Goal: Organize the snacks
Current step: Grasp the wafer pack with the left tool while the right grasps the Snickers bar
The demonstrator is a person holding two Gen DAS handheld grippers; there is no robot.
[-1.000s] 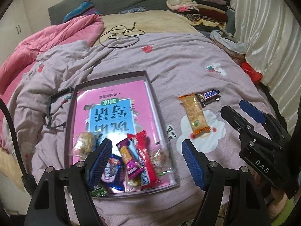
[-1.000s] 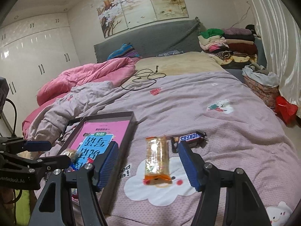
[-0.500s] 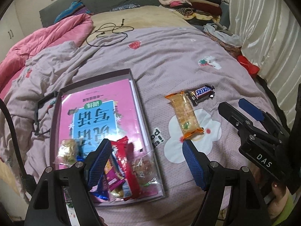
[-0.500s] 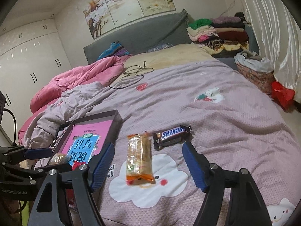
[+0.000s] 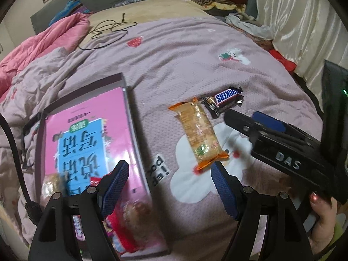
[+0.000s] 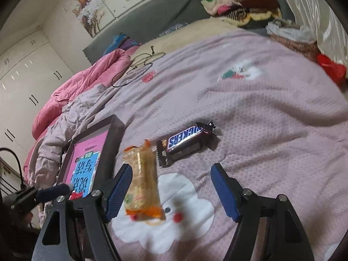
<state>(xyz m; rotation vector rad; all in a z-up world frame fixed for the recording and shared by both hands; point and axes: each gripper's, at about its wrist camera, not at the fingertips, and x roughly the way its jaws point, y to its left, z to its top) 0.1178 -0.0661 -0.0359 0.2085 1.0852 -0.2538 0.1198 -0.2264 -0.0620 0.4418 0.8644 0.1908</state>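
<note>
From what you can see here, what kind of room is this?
Most likely a bedroom. The snacks lie on a bed under a lilac quilt, with a rumpled pink duvet beside it, white wardrobe doors along the wall and folded clothes stacked by the headboard.

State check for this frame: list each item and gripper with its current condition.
Orange biscuit pack: sealed, lying flat on the bedspread, outside the box.
Snickers bar: sealed, lying just beyond the pack.
Box: open, snacks inside at its near end.
Right gripper: open, empty, above the pack.
Left gripper: open, empty.
</note>
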